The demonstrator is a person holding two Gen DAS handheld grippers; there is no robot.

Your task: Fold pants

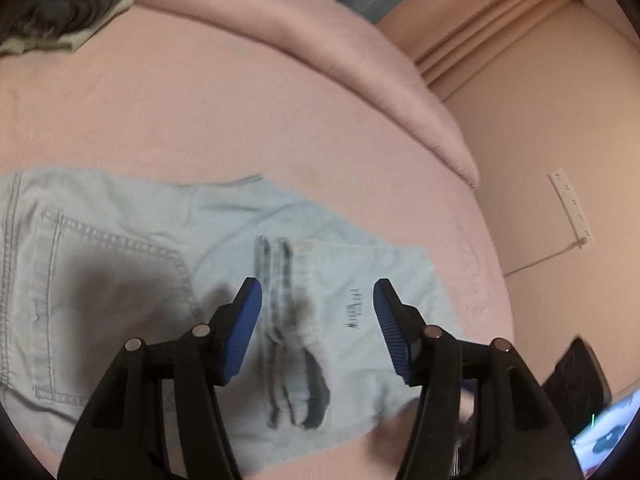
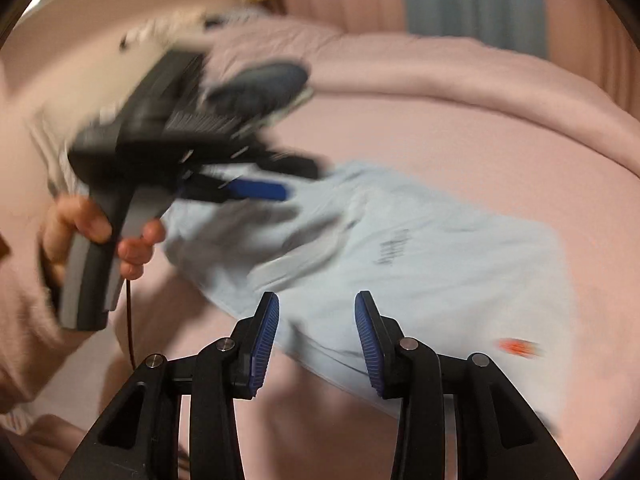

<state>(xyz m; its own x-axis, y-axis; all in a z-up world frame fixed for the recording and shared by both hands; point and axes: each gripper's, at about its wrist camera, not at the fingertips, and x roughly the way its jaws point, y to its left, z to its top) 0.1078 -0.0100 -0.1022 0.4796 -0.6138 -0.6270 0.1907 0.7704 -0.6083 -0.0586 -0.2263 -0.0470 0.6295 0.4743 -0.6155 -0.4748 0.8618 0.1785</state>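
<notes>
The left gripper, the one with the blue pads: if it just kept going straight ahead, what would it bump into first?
Most likely the light blue pants lying on the pink bed. The left gripper points down at them with its jaws open and nothing between; how far off is unclear.

You see pale blue denim pants [image 1: 132,264], matt with raised stitching, on a soft, matt pink bed sheet [image 1: 200,120]. Your left gripper [image 1: 318,332] shows matt black plastic, ribbed blue pads [image 1: 244,332], shiny metal pins.
</notes>
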